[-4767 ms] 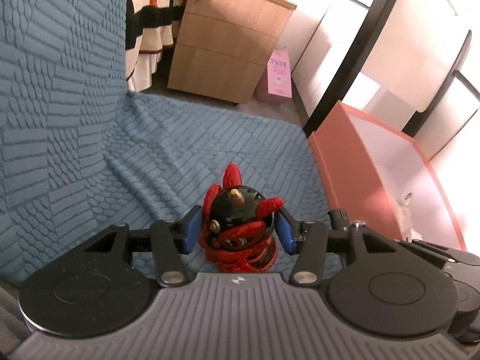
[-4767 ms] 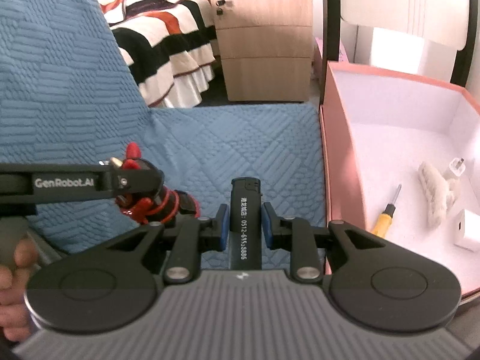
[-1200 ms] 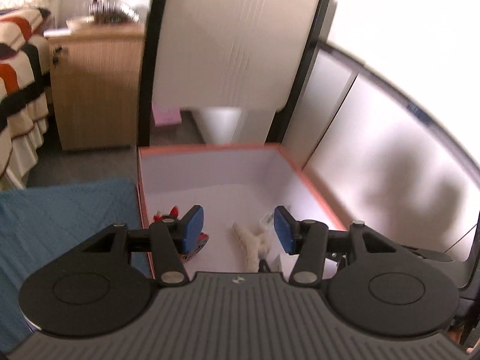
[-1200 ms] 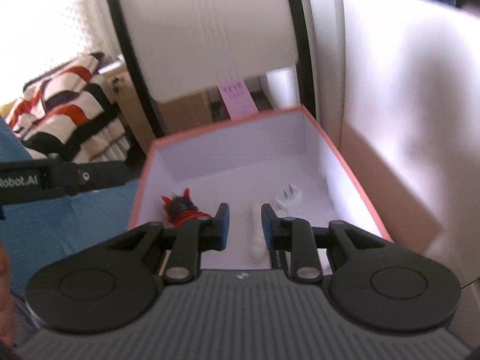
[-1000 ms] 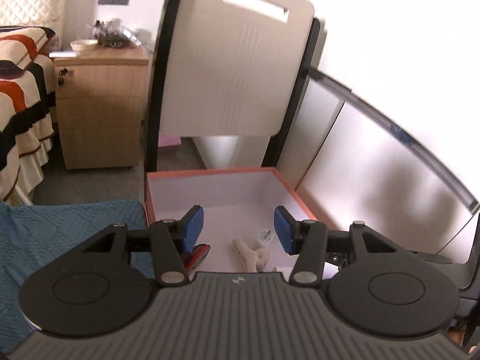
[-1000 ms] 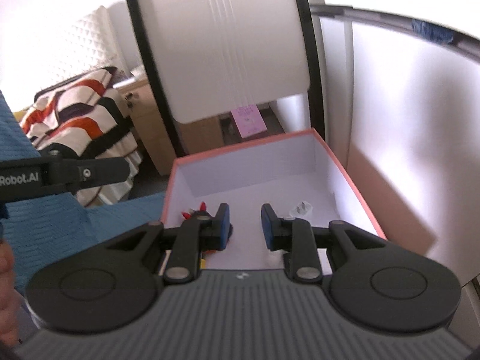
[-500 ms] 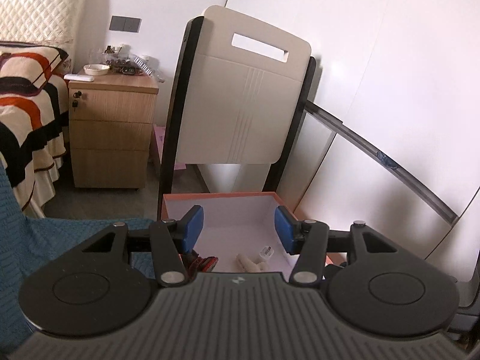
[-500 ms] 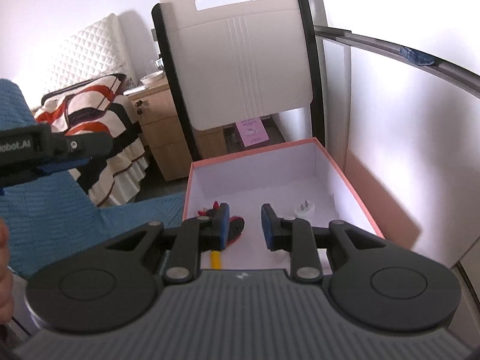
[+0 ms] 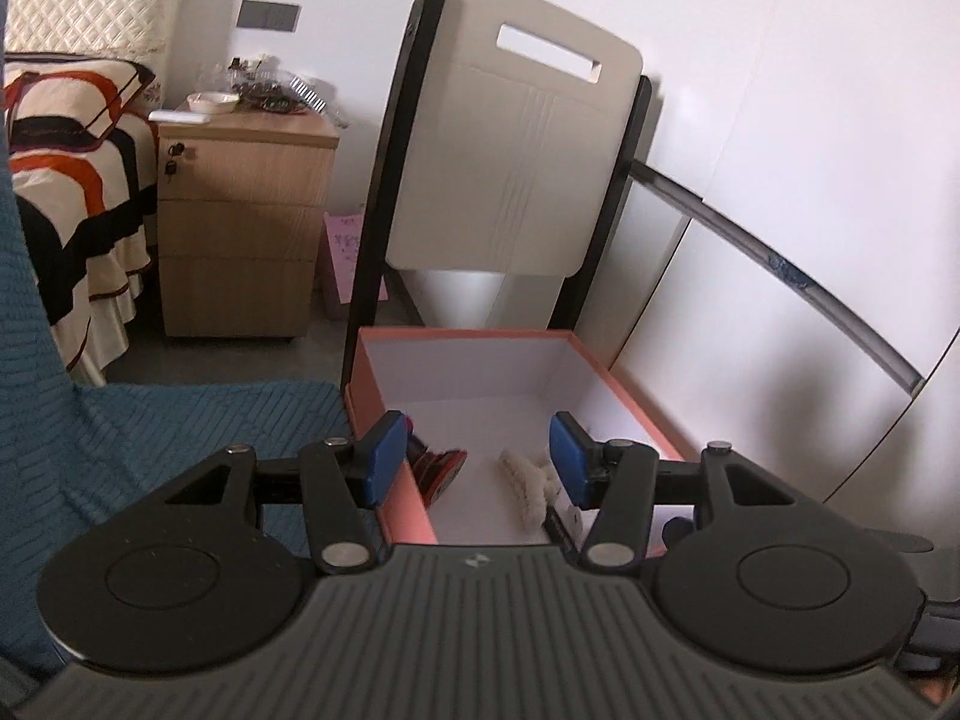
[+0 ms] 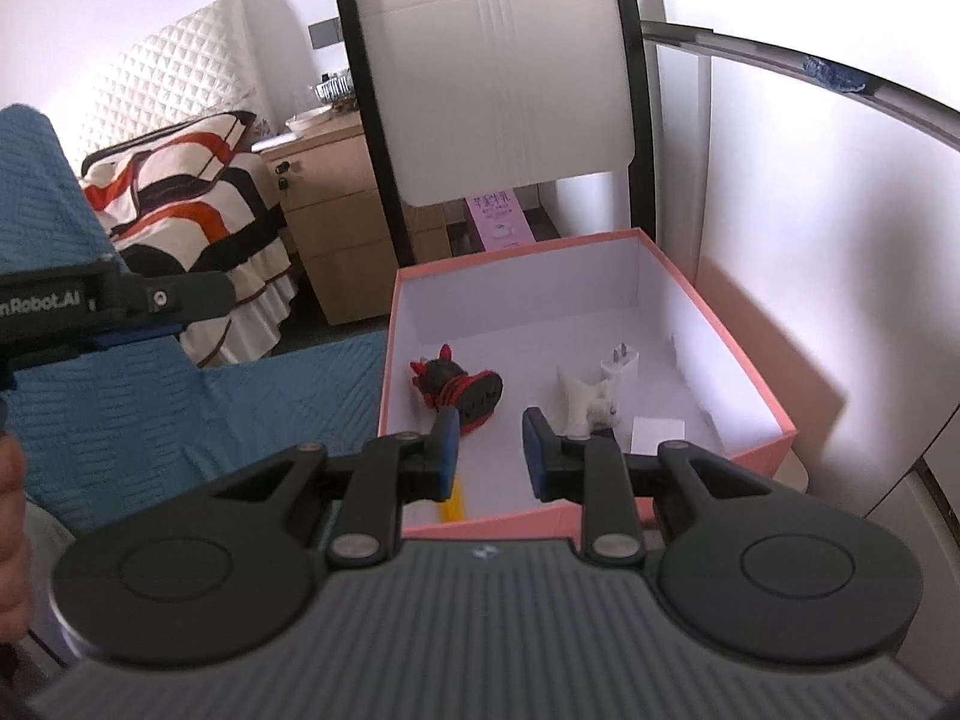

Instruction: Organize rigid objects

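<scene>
A pink box [image 10: 744, 360] with a white inside stands beside the blue cloth. In it lie the red and black figure [image 10: 459, 387], a white fuzzy object [image 10: 579, 396], a white plug [image 10: 621, 363], a white charger block [image 10: 657, 432] and a yellow-handled screwdriver [image 10: 453, 504]. My right gripper [image 10: 489, 447] is open and empty above the box's near edge. My left gripper [image 9: 477, 459] is open and empty above the box [image 9: 378, 402]; the figure [image 9: 441, 468] and the fuzzy object [image 9: 531, 489] show between its fingers.
A folded white and black chair [image 9: 510, 168] leans behind the box. A wooden bedside cabinet [image 9: 240, 228] and a striped bed [image 9: 66, 180] stand at the back left. The blue cloth [image 9: 150, 432] covers the surface at left. White panels [image 9: 780, 300] rise at right.
Both grippers have pulled back and up from the box, so more of the room shows. Earlier the left held the figure and the right a black lighter; both are now empty.
</scene>
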A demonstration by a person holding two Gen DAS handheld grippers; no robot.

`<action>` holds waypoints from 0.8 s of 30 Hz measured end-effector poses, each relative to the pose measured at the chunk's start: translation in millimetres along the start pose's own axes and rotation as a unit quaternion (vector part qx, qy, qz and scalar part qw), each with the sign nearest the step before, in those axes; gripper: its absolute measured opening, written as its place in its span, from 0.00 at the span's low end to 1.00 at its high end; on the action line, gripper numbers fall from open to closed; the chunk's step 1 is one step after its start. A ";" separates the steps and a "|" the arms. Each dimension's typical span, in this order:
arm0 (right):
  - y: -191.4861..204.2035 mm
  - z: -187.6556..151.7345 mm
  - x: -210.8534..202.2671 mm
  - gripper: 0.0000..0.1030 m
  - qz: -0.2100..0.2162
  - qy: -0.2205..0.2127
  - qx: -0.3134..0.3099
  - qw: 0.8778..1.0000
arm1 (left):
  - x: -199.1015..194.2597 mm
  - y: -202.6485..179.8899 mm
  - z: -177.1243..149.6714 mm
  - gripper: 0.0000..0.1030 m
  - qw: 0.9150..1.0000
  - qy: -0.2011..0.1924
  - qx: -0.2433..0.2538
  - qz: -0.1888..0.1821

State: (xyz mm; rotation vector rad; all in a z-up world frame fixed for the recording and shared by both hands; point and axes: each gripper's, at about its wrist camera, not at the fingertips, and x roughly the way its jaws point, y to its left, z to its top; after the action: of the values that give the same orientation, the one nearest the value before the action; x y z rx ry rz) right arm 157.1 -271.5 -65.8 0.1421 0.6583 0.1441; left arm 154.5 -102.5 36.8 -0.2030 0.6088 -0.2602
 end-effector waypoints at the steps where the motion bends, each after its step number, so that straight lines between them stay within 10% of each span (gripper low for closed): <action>1: 1.1 -2.6 0.3 0.27 0.000 0.003 0.000 1.000 | -1.0 2.3 -4.1 0.57 1.000 0.003 0.000 0.001; 17: 3.1 -33.7 1.8 0.32 -0.011 0.025 0.013 1.000 | -3.6 17.7 -32.3 0.86 0.999 0.006 0.025 0.024; 24: -3.3 -37.2 5.9 0.87 -0.039 0.019 0.025 0.999 | 6.7 22.1 -41.1 0.96 1.000 0.012 0.006 0.024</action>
State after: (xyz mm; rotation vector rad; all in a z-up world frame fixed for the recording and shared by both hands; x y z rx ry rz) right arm 139.0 -270.6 -99.0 0.1619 0.7047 0.0550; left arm 139.7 -88.2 -5.6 -0.1746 0.6342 -0.2202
